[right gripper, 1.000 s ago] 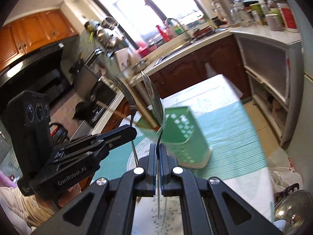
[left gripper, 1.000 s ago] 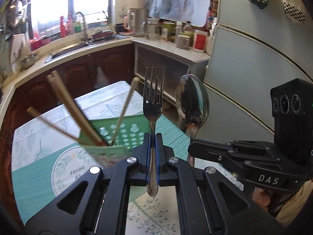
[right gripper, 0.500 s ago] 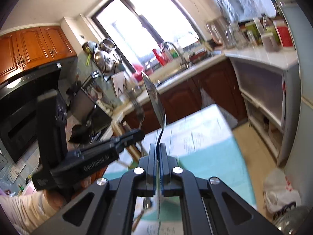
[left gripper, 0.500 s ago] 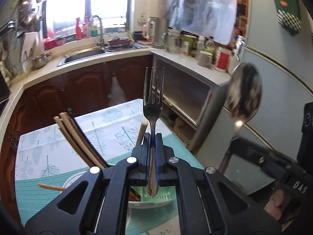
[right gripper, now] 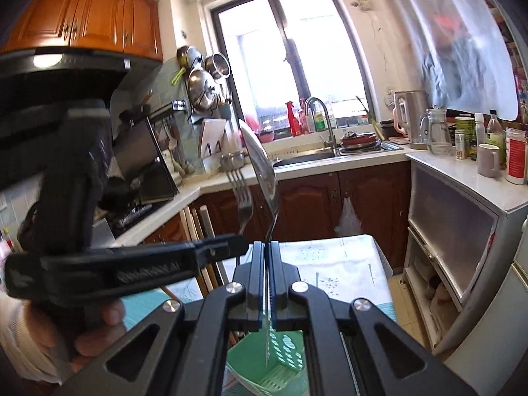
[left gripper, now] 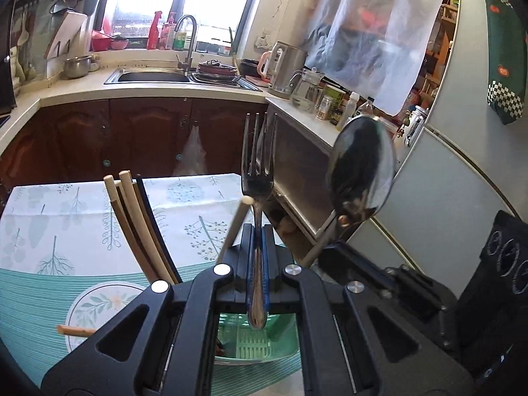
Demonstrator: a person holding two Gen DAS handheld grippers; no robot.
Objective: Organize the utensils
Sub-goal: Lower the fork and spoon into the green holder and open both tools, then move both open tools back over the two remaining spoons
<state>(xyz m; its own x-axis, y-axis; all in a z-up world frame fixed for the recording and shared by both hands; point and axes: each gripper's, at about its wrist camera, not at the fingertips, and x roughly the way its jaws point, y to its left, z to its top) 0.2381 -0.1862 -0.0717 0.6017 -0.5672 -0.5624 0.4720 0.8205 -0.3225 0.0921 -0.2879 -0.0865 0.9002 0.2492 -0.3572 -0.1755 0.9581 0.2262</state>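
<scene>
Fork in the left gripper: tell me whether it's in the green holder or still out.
Out. The fork stands tines-up, clamped in the left gripper, its handle end hanging above the green holder.

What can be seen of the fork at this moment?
The fork is shiny metal with four tines and a slim handle that ends in a rounded tip. It stands upright, tines up, its handle clamped between the shut fingers of the left gripper, with the handle end sticking out below them. It hangs in the air above the green utensil holder and touches nothing else. The right wrist view shows it beside the spoon.
</scene>
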